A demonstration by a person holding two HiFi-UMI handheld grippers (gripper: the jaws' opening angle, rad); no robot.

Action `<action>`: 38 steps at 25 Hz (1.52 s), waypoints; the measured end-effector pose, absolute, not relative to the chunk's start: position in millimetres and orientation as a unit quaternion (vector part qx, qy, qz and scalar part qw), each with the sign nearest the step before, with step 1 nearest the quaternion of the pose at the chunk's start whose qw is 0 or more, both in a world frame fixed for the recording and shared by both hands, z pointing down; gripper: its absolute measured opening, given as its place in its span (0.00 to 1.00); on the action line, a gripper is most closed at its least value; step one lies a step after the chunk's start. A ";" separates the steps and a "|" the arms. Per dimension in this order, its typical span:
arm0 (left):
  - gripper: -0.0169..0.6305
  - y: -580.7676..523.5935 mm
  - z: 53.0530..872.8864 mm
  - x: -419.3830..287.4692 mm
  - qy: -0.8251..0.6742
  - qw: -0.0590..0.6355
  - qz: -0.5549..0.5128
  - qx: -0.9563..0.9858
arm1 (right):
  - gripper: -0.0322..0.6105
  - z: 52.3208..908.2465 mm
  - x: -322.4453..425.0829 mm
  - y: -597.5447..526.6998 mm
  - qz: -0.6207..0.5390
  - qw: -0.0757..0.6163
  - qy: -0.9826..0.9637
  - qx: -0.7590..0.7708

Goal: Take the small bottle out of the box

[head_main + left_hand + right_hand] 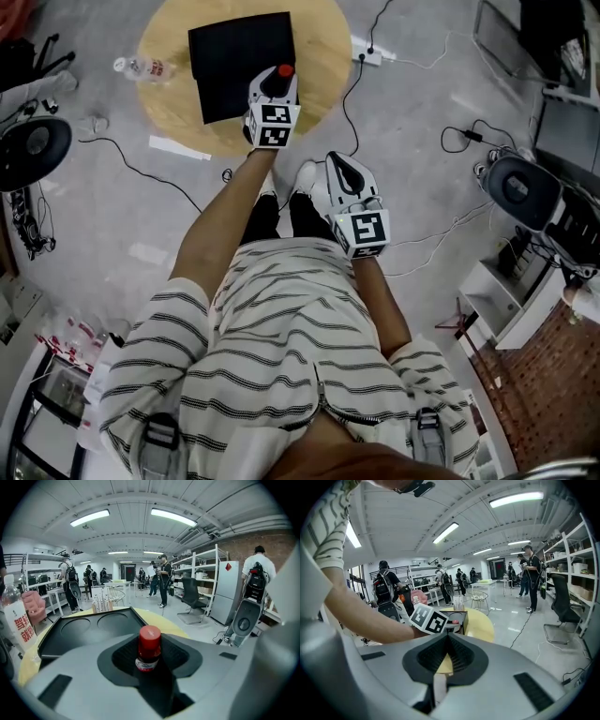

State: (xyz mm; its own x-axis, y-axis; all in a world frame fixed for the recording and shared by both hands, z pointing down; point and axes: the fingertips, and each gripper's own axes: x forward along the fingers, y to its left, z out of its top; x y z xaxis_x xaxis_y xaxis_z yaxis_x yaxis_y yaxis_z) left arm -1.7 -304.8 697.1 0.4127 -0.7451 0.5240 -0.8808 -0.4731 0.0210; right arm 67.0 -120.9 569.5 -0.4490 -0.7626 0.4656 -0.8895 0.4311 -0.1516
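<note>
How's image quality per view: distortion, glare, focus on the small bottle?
Head view: wide-angle bowing at the edges, even light, small bottle tiny but clear. Left gripper view: heavy fisheye, black corners, ceiling lights blown out, small bottle sharp. Right gripper view: same fisheye, ceiling lights glaring, reflections on the floor.

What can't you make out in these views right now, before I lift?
- Small bottle, lower body: in the left gripper view it sits down between the pads of the left gripper; the head view shows only its red cap.
- Its label print: too small and half covered.
- Box, near part: hidden behind the gripper's body in the left gripper view.
- Water bottle: cut off by the left edge there.
</note>
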 end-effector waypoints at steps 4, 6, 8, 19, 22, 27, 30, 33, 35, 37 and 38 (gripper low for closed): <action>0.26 -304.9 696.1 -3.0 -0.492 0.133 0.229 0.829 | 0.08 572.3 65.1 -115.8 0.195 0.167 -0.828 0.498; 0.25 -305.1 697.0 -4.8 -0.494 0.132 0.231 0.828 | 0.08 572.0 66.1 -116.1 0.192 0.168 -0.828 0.499; 0.25 -305.3 696.9 -7.7 -0.500 0.136 0.228 0.824 | 0.08 570.6 67.9 -116.1 0.191 0.169 -0.827 0.501; 0.25 -292.1 680.3 -16.1 -0.511 0.142 0.223 0.818 | 0.08 565.8 65.4 -105.6 0.187 0.165 -0.830 0.499; 0.25 -291.6 670.8 -19.0 -0.512 0.135 0.216 0.821 | 0.08 563.0 62.2 -105.6 0.184 0.162 -0.831 0.500; 0.25 -288.6 658.7 -14.3 -0.512 0.126 0.206 0.825 | 0.08 557.7 61.3 -106.0 0.178 0.154 -0.835 0.498; 0.25 -282.1 649.6 -12.8 -0.510 0.121 0.203 0.827 | 0.08 551.6 59.7 -101.7 0.174 0.149 -0.837 0.496; 0.25 -277.5 640.2 -12.6 -0.510 0.118 0.200 0.828 | 0.08 546.5 58.9 -100.8 0.172 0.144 -0.839 0.496; 0.25 -275.4 634.7 -12.6 -0.510 0.117 0.195 0.830 | 0.08 545.5 58.9 -101.2 0.172 0.140 -0.839 0.497; 0.25 -270.1 628.0 -14.2 -0.511 0.121 0.191 0.829 | 0.08 545.2 57.9 -100.3 0.170 0.138 -0.840 0.496; 0.25 -266.7 624.7 -15.1 -0.511 0.123 0.190 0.829 | 0.08 544.6 57.4 -99.4 0.169 0.137 -0.841 0.495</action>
